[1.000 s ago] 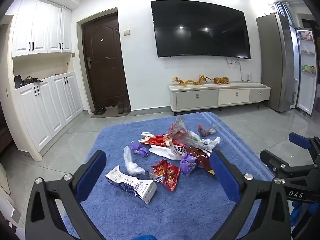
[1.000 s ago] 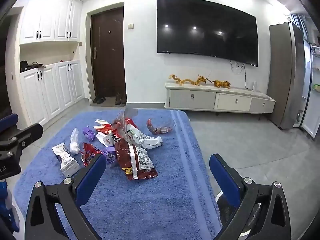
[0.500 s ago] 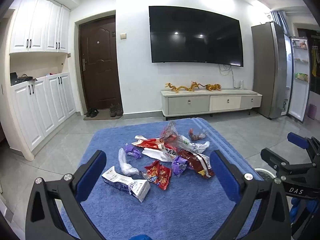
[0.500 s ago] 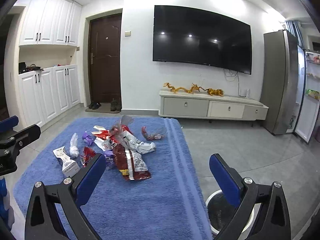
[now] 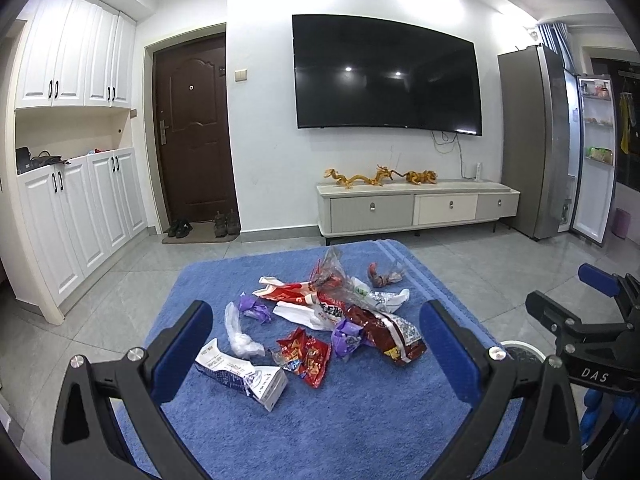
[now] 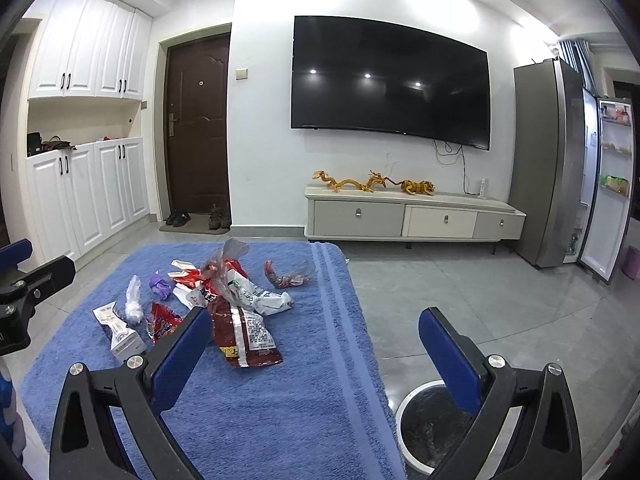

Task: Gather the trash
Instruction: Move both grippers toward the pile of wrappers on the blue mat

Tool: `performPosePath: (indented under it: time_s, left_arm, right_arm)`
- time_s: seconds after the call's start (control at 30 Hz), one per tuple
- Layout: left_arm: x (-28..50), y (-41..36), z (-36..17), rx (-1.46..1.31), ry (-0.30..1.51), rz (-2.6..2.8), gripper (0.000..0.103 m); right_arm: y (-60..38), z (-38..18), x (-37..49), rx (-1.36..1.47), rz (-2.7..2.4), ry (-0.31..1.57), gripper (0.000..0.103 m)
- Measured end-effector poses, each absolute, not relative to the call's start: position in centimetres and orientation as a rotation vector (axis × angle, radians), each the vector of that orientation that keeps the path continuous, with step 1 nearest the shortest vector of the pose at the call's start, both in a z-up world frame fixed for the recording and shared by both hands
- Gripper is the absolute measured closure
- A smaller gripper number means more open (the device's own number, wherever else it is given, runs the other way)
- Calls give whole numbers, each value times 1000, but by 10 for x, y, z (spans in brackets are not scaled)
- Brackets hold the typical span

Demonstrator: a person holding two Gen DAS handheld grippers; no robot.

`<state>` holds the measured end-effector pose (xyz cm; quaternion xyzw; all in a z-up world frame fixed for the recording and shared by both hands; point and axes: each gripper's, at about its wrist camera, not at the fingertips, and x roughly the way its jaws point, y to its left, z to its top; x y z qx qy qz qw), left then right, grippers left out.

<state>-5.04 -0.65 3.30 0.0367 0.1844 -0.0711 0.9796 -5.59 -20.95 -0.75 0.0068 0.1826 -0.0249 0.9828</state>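
Note:
A heap of trash lies on a blue cloth-covered table (image 5: 352, 432): a white milk carton (image 5: 242, 374), a small red snack bag (image 5: 306, 356), a dark red wrapper (image 5: 384, 332) (image 6: 244, 336), purple wrappers (image 5: 254, 306), clear plastic (image 5: 240, 334) and a white bag (image 6: 268, 300). My left gripper (image 5: 316, 344) hangs open above the near side of the heap, holding nothing. My right gripper (image 6: 314, 350) is open too, over the table's right edge, empty. A round white bin (image 6: 430, 426) stands on the floor beside the table, partly hidden by the right finger.
Grey tiled floor (image 6: 460, 292) surrounds the table. A TV cabinet (image 5: 416, 206) with gold figurines stands at the far wall under a TV (image 5: 386, 76). White cupboards (image 5: 80, 216) line the left side, a dark door (image 5: 194, 128) sits behind, and an open fridge (image 5: 592, 156) stands right.
Both grippers have risen and tilted up, so the trash heap sits lower and farther in each view. The white bin has come into the right wrist view. Both stay open.

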Motion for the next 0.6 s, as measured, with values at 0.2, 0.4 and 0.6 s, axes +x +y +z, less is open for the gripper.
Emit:
performPosePath:
  time_s: [0.2, 0.4, 0.6]
  left_arm:
    - [-39, -13, 28, 86, 361, -131, 0]
    - [-17, -17, 16, 116, 420, -149, 0]
    - [4, 5, 16, 90, 452, -98, 0]
  right_arm:
    - [-214, -9, -48, 13, -59, 374, 0]
    - [-217, -17, -30, 16, -56, 405, 0]
    - [-228, -22, -12, 50, -48, 414, 0]
